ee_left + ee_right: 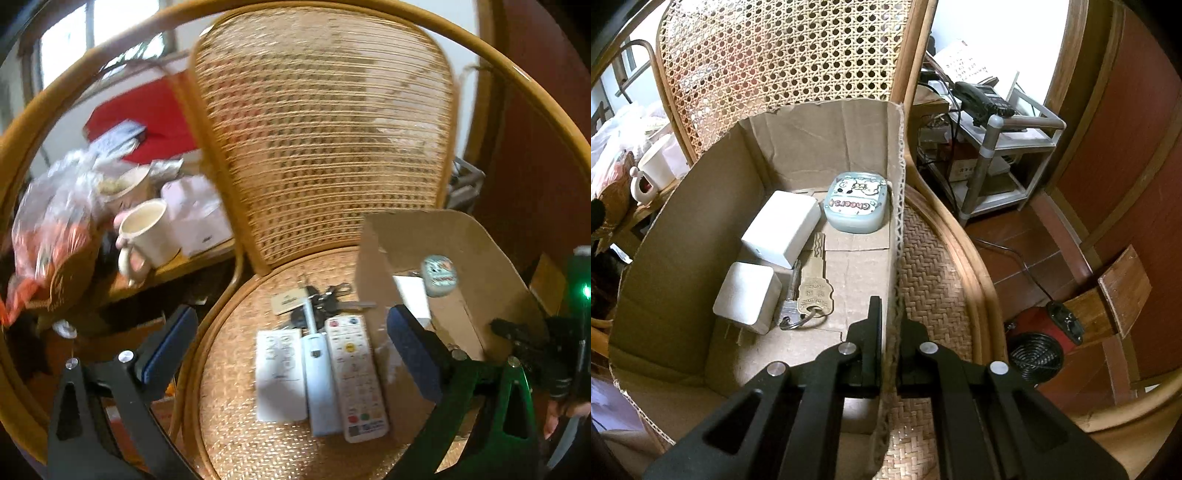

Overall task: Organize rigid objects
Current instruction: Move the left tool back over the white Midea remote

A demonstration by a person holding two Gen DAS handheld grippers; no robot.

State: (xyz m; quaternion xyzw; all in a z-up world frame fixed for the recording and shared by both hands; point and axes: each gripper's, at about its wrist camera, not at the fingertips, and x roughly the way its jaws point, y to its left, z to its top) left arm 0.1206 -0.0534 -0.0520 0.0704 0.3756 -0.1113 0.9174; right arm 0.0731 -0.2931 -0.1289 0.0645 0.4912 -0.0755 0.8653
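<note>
Fingers of the right gripper [889, 345] pinch the cardboard box [827, 140] wall (lower centre). Only the left view shows three remotes [321, 376]; the left gripper [291, 343] gapes empty.

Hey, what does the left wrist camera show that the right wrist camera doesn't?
Only the left wrist view shows the three remotes lying side by side on the chair seat, the key bunch behind them, and the open left tongs above them.

Only the right wrist view shows the box's contents clearly: two white adapters, a brass key, and the right tongs shut on the box's right wall.

Both show the cardboard box, the mint cartoon tin, the rattan chair and the cream mug.
</note>
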